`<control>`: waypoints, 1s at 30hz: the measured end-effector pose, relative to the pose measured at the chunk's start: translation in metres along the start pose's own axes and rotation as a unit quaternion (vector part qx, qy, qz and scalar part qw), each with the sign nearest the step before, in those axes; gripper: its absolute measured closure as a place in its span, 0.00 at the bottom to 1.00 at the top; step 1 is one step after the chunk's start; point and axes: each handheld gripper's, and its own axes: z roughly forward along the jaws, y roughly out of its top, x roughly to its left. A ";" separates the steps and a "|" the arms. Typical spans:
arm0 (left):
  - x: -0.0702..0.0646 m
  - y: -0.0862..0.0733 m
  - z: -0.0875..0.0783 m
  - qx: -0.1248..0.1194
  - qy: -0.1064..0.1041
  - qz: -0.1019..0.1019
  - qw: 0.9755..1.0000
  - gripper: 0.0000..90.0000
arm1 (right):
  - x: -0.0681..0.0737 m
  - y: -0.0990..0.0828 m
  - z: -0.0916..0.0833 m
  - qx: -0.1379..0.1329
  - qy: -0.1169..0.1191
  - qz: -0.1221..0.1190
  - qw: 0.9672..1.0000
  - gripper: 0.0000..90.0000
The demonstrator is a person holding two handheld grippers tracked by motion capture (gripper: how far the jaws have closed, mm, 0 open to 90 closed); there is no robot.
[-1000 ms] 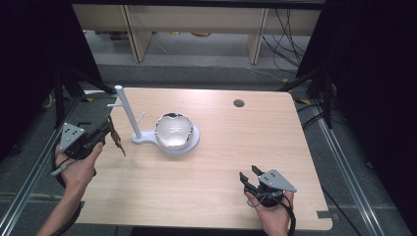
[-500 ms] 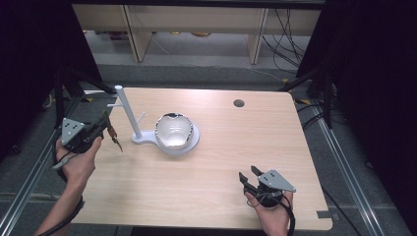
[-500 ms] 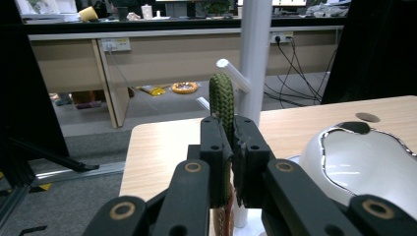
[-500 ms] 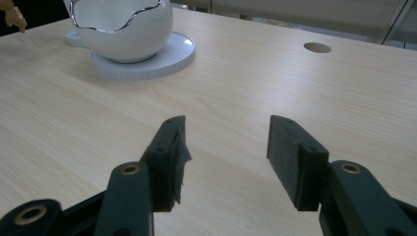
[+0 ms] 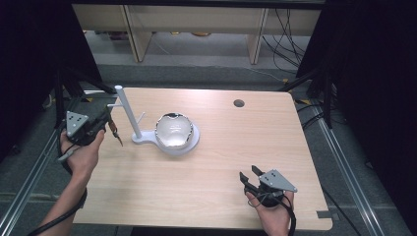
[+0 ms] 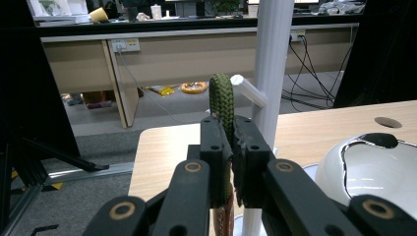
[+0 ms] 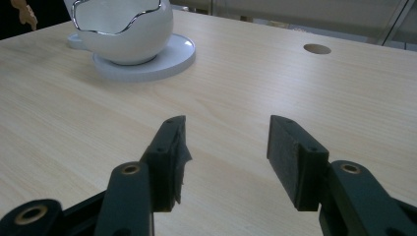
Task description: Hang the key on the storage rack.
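Left gripper view: jaws clamped on a green braided cord (image 6: 222, 101) (white bowl (image 6: 373, 172) beside), right gripper (image 7: 226, 147) jaws wide

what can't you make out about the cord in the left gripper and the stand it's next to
- Cord: left gripper view, lower part hidden between the fingers; its length is unclear.
- Cord's dangling end: high view, too small to identify.
- White stand: left gripper view, top cut off by the upper edge.

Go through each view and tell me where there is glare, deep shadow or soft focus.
High view: the glossy white egg-shaped bowl shines with glare, and both sides beyond the light wooden table are black. Left gripper view: the left gripper holding the green braided cord is soft, the white post bright. Right gripper view: the right gripper is slightly blurred, with bright reflections on the bowl's rim.
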 end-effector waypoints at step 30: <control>-0.019 0.002 0.006 -0.001 0.019 0.023 1.000 0.93 | -0.001 -0.001 0.001 0.001 0.005 0.001 1.000 0.55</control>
